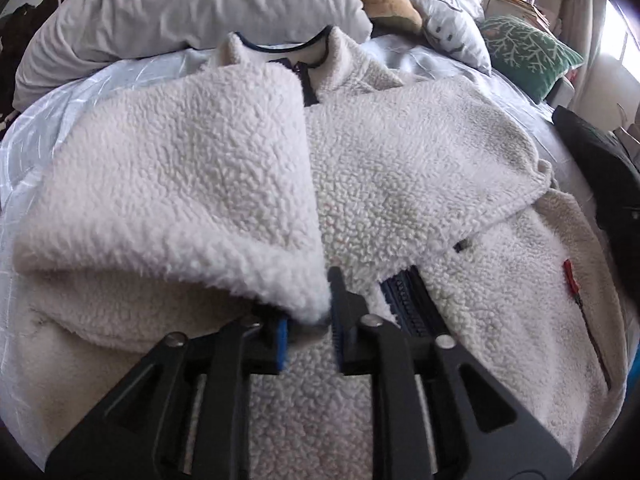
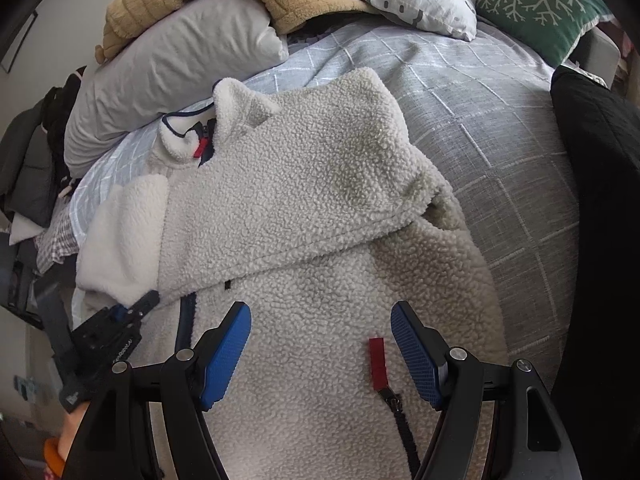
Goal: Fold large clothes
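Fleece jacket (image 1: 360, 184) lies on the bed, both sleeves crossed over its chest. Left gripper (image 1: 308, 320) has its fingers slightly parted around the left sleeve's cuff (image 1: 304, 304), barely touching; let go only once the cuff lies flat.

Right gripper (image 2: 320, 344) hovers wide apart over the pocket zip (image 2: 378, 364), holding nothing; ideally it should press the fold flat.

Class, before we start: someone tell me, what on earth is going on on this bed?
A person is folding a cream fleece jacket spread on the bed, with a two-finger tool in each hand. Both sleeves already lie folded across the front. The left tool sits at the end of the sleeve it has laid across the chest; the sleeve's tip is between its jaws, which are parted, though whether they still pinch it is hard to tell. The right tool hovers open over the lower front, beside a red zipper pull, holding nothing.
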Motion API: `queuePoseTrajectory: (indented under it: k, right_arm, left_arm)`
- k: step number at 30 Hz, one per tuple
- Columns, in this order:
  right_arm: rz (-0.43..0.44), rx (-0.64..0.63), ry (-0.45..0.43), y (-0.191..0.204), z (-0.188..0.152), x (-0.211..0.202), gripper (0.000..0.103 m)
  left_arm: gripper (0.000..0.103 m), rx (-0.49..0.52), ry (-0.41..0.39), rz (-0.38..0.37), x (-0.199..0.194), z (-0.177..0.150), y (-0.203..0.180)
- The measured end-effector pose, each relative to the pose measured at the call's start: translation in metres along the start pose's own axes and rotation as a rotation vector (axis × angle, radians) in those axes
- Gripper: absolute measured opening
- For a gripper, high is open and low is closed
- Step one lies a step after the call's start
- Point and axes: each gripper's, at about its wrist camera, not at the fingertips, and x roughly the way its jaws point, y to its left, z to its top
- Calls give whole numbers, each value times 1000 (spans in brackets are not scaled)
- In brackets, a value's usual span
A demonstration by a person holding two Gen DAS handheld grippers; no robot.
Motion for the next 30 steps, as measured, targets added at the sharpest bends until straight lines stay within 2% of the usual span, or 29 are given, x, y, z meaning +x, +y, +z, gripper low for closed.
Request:
queuePoseTrajectory:
  k: [2, 4, 5, 10, 14, 17, 22, 27, 30]
  right_arm:
    - [-2, -11, -4, 2, 1, 0, 75]
    - [1, -12, -3, 2, 1, 1, 77]
    - [3, -10, -2, 3, 1, 2, 79]
    - [8, -32, -1, 15, 0, 5, 81]
    - [7, -101, -2, 36, -6, 8, 81]
    - [14, -150, 6, 58, -14, 9, 81]
    - [103, -306, -18, 129, -17, 6, 81]
    - [164, -468, -11, 215, -12, 20, 81]
    - [172, -572, -9, 265, -13, 37, 81]
  left_arm:
    - [59, 29, 36, 2, -9, 4, -6]
    - [71, 51, 47, 42, -24, 6, -13]
    - [72, 66, 57, 78, -34, 7, -16]
    - [79, 45, 109, 109, -63, 1, 1]
    - [79, -54, 124, 81, -74, -11, 34]
    - [79, -142, 110, 88, -83, -5, 63]
    - [79, -389, 27, 184, -102, -9, 134]
    - [79, -478, 95, 301, -90, -22, 173]
    - [79, -532, 120, 369, -90, -28, 191]
